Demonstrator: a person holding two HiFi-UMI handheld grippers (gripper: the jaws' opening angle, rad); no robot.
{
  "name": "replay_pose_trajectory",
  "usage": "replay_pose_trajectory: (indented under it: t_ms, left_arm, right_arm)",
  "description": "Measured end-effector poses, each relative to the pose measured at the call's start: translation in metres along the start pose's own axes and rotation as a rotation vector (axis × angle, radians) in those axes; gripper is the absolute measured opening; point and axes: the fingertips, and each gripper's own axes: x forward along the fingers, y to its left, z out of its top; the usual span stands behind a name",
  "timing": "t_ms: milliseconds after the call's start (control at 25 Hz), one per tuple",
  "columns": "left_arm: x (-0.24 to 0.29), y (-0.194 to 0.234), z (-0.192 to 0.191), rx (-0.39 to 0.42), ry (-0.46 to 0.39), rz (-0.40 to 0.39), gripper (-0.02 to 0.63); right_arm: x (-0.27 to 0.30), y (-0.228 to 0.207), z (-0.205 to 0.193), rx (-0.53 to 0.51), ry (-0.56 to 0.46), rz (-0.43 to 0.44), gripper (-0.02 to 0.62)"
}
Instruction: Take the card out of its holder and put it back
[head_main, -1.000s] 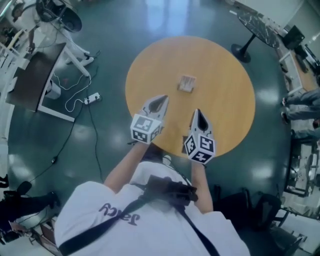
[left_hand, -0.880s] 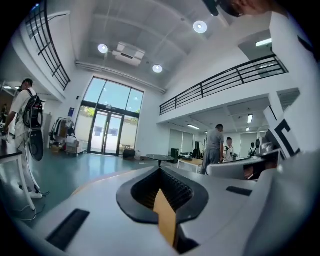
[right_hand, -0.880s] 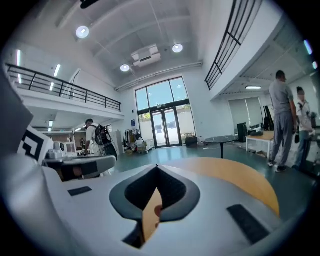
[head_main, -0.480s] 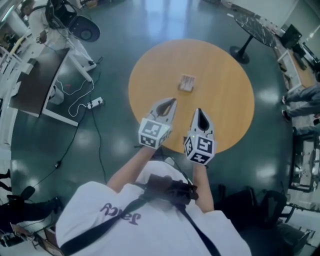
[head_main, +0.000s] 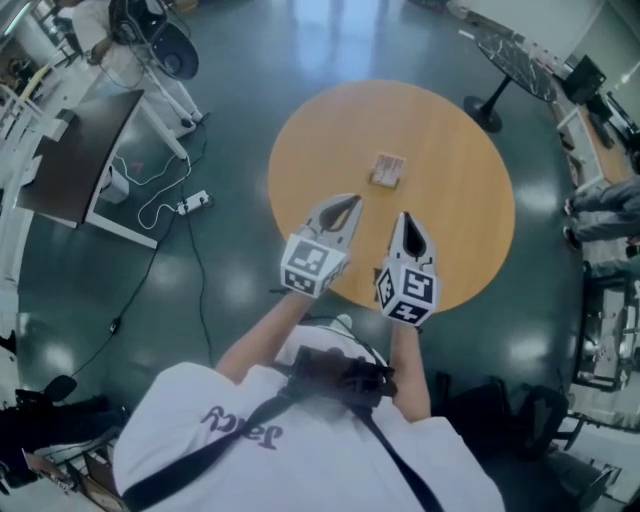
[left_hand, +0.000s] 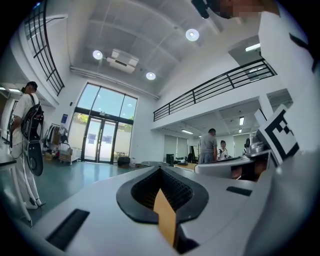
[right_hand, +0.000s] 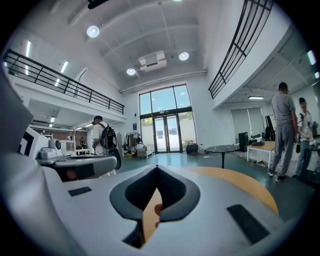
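Card holder (head_main: 388, 170) lies on the round wooden table (head_main: 470, 120), out ahead of both grippers' tips and apart from them, between the lines along which the two point. It is too small in the head view to tell the card from its holder.

The left gripper (head_main: 347, 202) hangs over the near part of the table and points roughly toward the holder. In the left gripper view its jaws are pressed together at the tips with nothing caught between them, and only a wedge of tabletop shows through the gap behind the tips.

The right gripper (head_main: 404, 218) is just beside it, with its tips a little closer to the person. In the right gripper view its jaws likewise meet at the tips and carry nothing. A small reddish spot shows in the gap behind them, too blurred to identify.

Each gripper carries a marker cube at its rear, the left cube (head_main: 308, 265) and the right cube (head_main: 408, 292), close to the table's near edge.

Well to the left of the left gripper, a power strip (head_main: 188, 200) with a white cable lies on the green floor. Far ahead of the right gripper stand glass doors (right_hand: 167, 132). A person with a backpack (right_hand: 102, 140) stands left of them, and two people (right_hand: 287, 130) stand off to the gripper's right.
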Motion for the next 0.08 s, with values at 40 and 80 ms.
replay_pose_trajectory:
  t_ms: [40,80]
  left_arm:
    - [-0.0022,0.0043,0.0009,-0.001,0.001,-0.003,0.012]
    - [-0.0045,0.0086,0.0017,-0.001,0.003,-0.005,0.012]
  right_arm:
    - [0.0027,0.0049,0.0000,0.002,0.003,0.002,0.015]
    - [0.0055,0.0097,0.0000,0.004,0.006,0.003,0.015]
